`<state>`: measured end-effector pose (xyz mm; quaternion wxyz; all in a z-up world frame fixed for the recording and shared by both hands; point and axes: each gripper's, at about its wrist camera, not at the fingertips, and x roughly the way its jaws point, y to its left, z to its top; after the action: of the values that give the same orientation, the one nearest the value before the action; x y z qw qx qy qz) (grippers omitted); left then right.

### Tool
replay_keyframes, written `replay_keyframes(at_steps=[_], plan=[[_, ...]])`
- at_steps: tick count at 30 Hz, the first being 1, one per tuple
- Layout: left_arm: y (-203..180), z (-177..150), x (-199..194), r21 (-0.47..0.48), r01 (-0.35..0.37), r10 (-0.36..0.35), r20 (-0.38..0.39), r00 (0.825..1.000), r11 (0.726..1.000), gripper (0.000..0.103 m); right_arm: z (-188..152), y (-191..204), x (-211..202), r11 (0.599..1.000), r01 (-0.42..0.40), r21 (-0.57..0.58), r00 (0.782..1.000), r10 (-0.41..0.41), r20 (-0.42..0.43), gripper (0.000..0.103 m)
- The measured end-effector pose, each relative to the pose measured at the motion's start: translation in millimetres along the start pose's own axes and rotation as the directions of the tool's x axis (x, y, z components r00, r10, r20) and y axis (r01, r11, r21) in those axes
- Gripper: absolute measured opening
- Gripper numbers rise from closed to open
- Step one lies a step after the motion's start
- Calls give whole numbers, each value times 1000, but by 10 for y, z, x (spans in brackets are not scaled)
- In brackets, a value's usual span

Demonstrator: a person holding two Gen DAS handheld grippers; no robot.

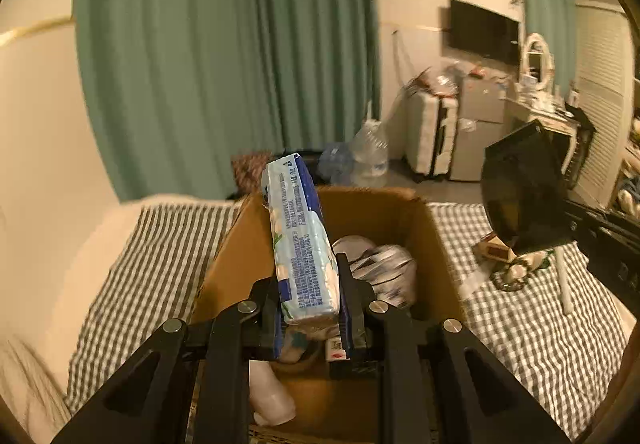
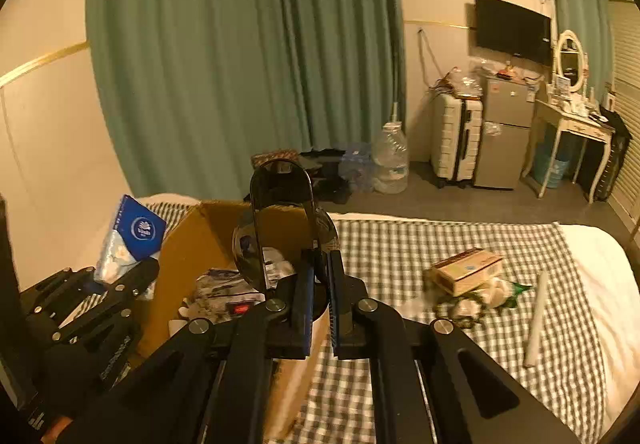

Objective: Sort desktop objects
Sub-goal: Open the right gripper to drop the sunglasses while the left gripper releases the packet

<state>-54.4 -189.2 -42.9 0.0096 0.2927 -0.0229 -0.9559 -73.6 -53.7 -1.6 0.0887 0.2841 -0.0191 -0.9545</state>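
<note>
Left gripper (image 1: 308, 296) clamps tissue pack (image 1: 300, 240) (over cardboard box (image 1: 424, 228)).

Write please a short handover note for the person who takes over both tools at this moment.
Left tool: shut on the tissue pack, held above the cardboard box.
Right tool: shut on a dark glossy object, at the box's right edge.
Done: several items already lie in the box.
Left: drop both items; then the small carton, the white tube and the clutter beside them on the checked cloth.
</note>
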Motion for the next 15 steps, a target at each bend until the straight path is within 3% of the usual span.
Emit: replay_keyframes(at_steps=[9, 15], plan=[[198, -94, 249, -65, 2, -8, -87, 996, 998, 21, -108, 325, 515, 997, -62, -50, 993, 57, -99, 6], [285, -213, 402, -66, -41, 29, -165, 986, 997, 21, -212, 467, 771, 993, -83, -78, 984, 70, -161, 6]])
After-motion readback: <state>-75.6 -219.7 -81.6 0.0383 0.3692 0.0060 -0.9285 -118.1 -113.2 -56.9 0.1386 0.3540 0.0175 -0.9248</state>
